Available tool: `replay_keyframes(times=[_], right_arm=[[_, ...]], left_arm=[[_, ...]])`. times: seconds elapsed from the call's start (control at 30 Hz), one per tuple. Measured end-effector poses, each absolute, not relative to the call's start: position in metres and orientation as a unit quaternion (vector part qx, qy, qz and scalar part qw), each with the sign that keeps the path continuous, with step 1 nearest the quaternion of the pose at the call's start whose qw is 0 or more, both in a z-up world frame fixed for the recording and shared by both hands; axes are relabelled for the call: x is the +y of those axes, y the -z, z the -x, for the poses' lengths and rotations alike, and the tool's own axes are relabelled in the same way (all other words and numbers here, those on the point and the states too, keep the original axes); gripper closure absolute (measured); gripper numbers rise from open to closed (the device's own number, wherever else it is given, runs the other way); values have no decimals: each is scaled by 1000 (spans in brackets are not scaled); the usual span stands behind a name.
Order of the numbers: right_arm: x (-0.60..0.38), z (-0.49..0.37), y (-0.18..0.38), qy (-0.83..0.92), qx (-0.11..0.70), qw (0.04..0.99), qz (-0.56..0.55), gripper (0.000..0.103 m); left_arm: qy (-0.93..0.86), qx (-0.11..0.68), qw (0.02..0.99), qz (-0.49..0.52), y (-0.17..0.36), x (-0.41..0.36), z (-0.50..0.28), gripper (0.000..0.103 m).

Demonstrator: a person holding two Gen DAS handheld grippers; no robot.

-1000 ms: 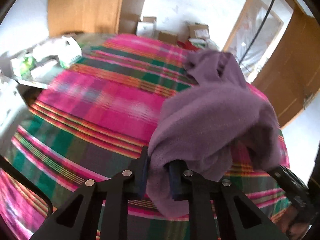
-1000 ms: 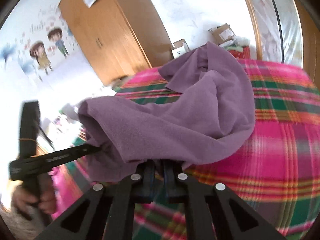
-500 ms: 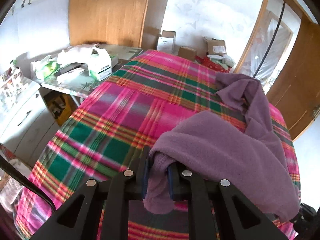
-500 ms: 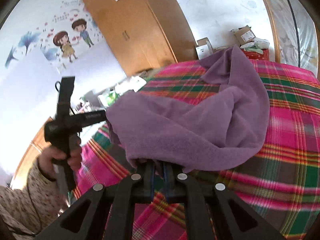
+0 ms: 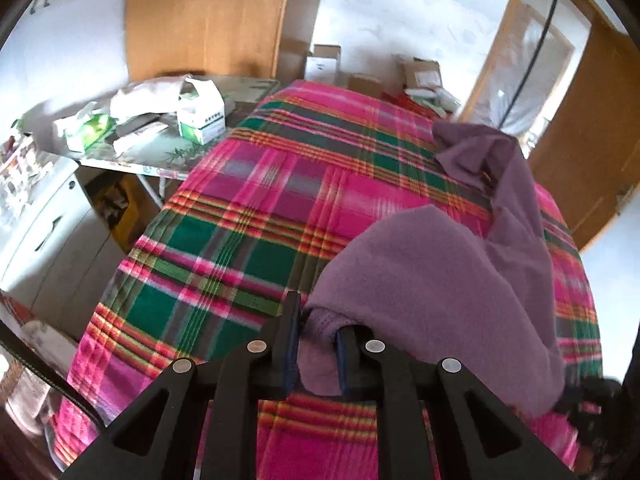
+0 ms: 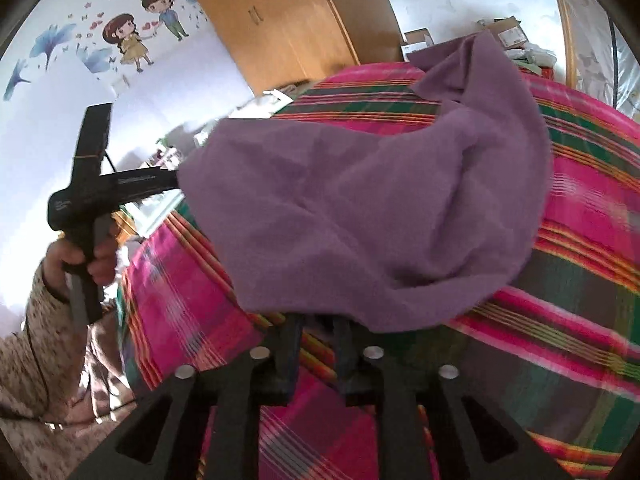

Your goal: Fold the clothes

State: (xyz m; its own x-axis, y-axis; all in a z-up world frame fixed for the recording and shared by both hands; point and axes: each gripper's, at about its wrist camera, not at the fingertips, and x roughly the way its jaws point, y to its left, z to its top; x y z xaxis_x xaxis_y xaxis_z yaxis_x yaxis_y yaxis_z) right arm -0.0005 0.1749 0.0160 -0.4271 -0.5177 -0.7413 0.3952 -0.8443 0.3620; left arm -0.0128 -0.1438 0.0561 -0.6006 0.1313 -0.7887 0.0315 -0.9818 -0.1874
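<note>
1. The bed (image 5: 280, 216), under a pink and green plaid cover, is carrying the work; a cluttered side table (image 5: 160, 136) is standing beside it and a wooden wardrobe (image 5: 204, 16) behind.
2. The purple garment (image 6: 380, 208) is lying bunched across the near part of the bed, its far end trailing toward the top corner and its near edge lifted off the cover where the two tools have it.
3. By my reading, the step in hand is laying down a fold: the near edge is being brought over and set on the cover, and the fabric is sagging in loose humps, not yet flat.
4. The next move is probably calling for both tools to let go cleanly, back away, then smooth the humps or take a fresh edge for the next fold.
5. The left gripper (image 5: 318, 346) is clamping a wad of the purple hem between its jaws, which are standing slightly apart around the cloth.
6. The right gripper (image 6: 318, 338) is opening its jaws under the overhanging edge; the plaid cover is showing through the gap, and no cloth is visibly pinched there.
</note>
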Motion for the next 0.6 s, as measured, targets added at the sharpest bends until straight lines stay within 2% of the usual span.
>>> replay_keyframes(times=[0.17, 0.3, 0.6], right_arm=[[197, -1, -15, 843, -36, 248, -477, 83], [217, 12, -23, 854, -61, 230, -464, 83], [224, 77, -39, 876, -113, 206, -422, 83]], left_arm=[[-889, -87, 37, 448, -59, -158, 2, 86], [-886, -107, 54, 448, -58, -170, -8, 86], [-883, -98, 61, 455, -59, -177, -23, 86]])
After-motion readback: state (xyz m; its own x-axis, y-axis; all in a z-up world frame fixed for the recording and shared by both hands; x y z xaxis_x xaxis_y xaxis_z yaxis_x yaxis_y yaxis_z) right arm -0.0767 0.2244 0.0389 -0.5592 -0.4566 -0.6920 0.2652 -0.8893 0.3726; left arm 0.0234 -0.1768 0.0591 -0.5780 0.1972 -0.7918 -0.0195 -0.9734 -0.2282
